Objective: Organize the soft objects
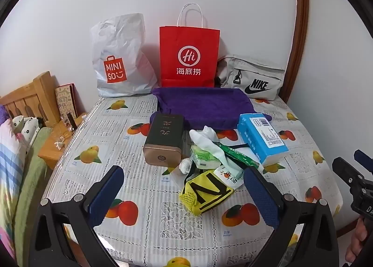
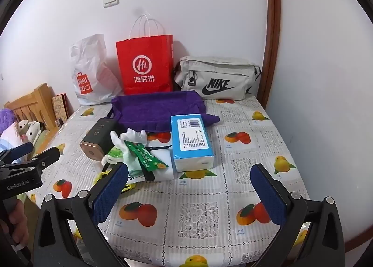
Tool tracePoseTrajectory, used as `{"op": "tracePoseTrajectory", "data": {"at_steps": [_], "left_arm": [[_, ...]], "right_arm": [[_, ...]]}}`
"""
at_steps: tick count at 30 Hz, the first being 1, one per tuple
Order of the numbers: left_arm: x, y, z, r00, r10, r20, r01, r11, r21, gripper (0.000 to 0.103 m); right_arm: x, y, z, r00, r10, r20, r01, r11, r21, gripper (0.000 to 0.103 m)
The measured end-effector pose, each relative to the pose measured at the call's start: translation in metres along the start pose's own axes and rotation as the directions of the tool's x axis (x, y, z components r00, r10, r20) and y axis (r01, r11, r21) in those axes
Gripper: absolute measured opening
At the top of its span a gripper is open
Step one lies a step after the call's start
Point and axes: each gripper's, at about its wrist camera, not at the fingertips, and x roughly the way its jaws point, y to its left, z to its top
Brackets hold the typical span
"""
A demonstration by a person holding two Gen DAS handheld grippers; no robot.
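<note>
Fuzzy purple cloth (image 1: 205, 106), glossy tablecloth (image 1: 149, 199)

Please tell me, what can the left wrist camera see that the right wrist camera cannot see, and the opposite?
Only the left wrist view shows the yellow mesh pouch clearly, lying in front of the pile; in the right wrist view the gripper finger hides nearly all of it. Only the right wrist view shows the white block under the green sachet. Both show the red paper bag, the purple towel, the blue tissue pack, the white glove and the dark tin, with left gripper and right gripper open and empty.
</note>
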Motion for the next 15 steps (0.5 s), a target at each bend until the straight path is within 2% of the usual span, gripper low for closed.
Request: {"op": "tracePoseTrajectory", "data": {"at_steps": [6,11,15], "left_arm": [[0.0,0.001,0.0,1.0,-0.023,0.004,0.024,1.0,-0.012,0.103],[-0.012,0.006,0.003,1.0,-0.02,0.01,0.02,1.0,-0.001,0.103],[-0.011,0.002,0.003,1.0,-0.015,0.012,0.015,1.0,0.006,0.103]], "right_arm": [[-0.003,0.005,-0.003,1.0,0.005,-0.003,-0.005,1.0,0.0,0.103],[-0.008,0.009,0.006,1.0,0.017,-0.013,-0.017,1.0,0.009,0.103],[-0.009,0.003,0.001,0.999,0.04,-0.004,-0.04,0.999,0.015,0.103]]}}
